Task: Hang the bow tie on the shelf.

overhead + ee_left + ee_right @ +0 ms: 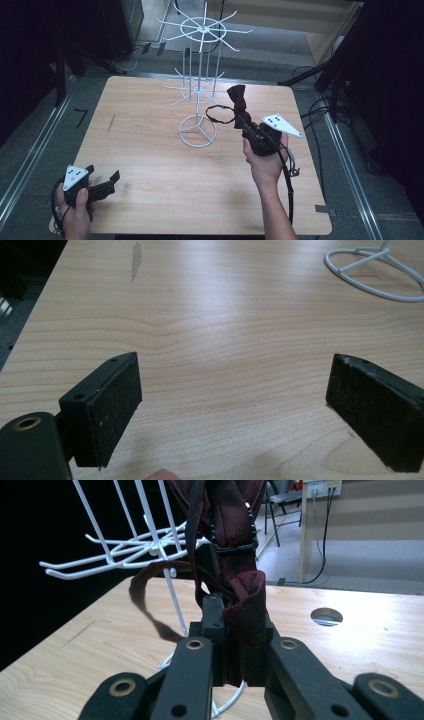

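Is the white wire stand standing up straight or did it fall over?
Upright. The white wire stand rests on its ring base on the table, with its poles rising straight up to the hook rings.

No text, label, brand, number or sign is legible on anything here.

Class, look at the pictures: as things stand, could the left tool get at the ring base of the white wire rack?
Probably yes. The left tool is open and holds nothing, and bare table lies between it and the rack's ring base; the right tool holds the bow tie off to the side.
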`<state>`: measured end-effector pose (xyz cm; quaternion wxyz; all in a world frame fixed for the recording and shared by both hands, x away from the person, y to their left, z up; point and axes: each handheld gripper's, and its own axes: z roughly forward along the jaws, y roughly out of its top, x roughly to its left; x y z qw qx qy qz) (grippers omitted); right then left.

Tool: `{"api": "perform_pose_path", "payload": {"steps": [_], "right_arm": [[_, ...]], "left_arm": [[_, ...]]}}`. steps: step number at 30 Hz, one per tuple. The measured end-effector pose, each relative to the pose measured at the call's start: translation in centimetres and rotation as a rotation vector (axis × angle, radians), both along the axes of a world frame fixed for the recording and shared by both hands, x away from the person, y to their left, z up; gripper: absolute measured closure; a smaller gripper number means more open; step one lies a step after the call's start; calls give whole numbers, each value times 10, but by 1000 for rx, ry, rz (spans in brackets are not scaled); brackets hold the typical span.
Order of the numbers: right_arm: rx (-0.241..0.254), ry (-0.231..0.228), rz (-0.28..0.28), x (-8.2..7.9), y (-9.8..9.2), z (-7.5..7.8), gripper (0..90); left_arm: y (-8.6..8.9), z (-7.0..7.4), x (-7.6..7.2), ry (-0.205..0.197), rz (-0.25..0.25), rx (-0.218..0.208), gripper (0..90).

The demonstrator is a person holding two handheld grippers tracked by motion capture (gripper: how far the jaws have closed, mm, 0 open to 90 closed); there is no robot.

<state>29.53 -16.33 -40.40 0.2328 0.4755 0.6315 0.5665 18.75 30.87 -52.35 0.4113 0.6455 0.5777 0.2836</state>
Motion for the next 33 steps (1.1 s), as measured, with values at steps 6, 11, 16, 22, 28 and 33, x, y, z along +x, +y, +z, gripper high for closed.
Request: {"api": "perform_pose_path", "payload": {"steps": [6,11,16,22,28,33], "right_arm": [[-11,20,0,4,5,-8,850],[-30,38,0,8,10,-18,850],[-60,47,0,10,16,-24,849],[-104,51,1,15,26,-35,844],[-154,78,7,21,35,-48,833],[-174,116,19,26,42,-61,835]], "left_arm": [[0,0,0,-1,0,-3,84],[0,0,0,-1,-1,0,84],[0,0,0,-1,-1,0,84],[0,0,0,0,-1,0,84],[0,0,0,0,-3,0,84],[0,0,0,1,-3,1,84]]}}
